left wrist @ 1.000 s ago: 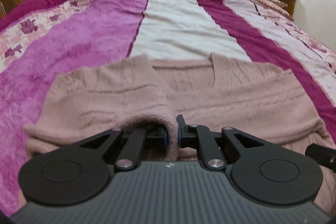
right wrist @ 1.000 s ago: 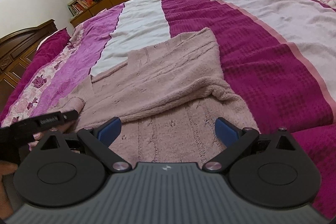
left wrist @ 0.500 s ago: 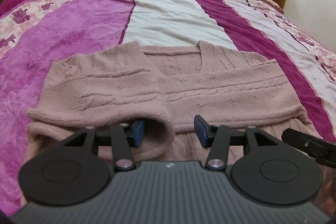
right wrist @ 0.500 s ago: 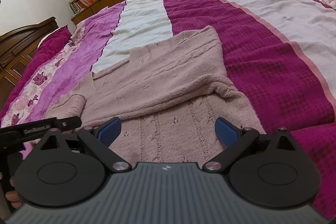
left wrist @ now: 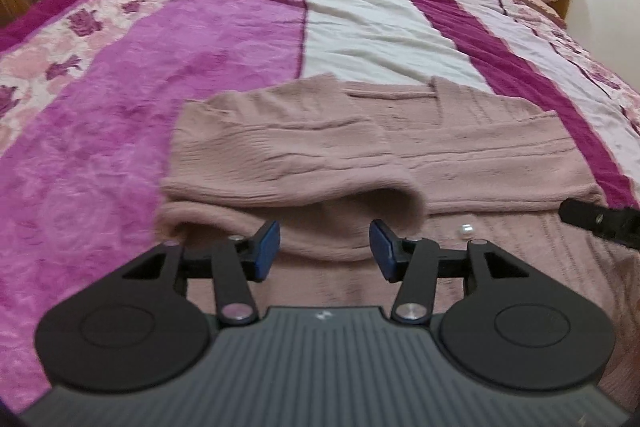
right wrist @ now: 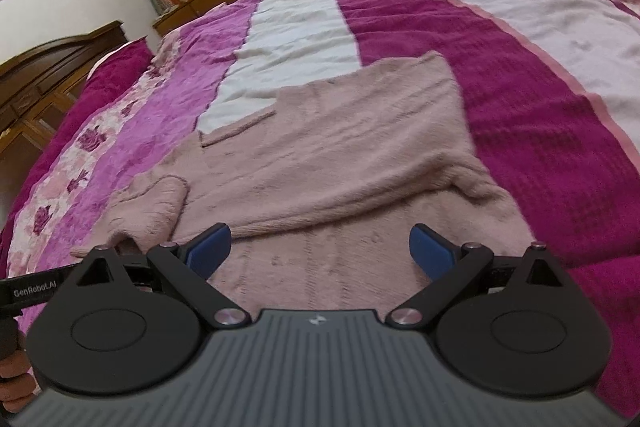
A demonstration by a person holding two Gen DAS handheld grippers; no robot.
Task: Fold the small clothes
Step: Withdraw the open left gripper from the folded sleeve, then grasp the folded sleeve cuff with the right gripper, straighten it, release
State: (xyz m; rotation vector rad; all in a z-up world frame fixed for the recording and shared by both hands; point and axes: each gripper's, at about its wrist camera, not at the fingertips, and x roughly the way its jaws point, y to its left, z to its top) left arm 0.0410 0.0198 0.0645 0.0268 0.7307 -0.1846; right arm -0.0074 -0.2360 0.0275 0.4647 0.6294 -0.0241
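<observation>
Sweater sleeves apparently folded inward.

A dusty-pink knit sweater lies flat on the striped bedspread, neckline toward twelve o'clock and hem toward six. Both sleeves are folded in across the chest — the nine o'clock one ends in a soft, rounded cuff at the middle, slightly puffed up rather than pressed flat. A small white pearl button shows on the ribbed lower body, near four o'clock of that cuff.
</observation>
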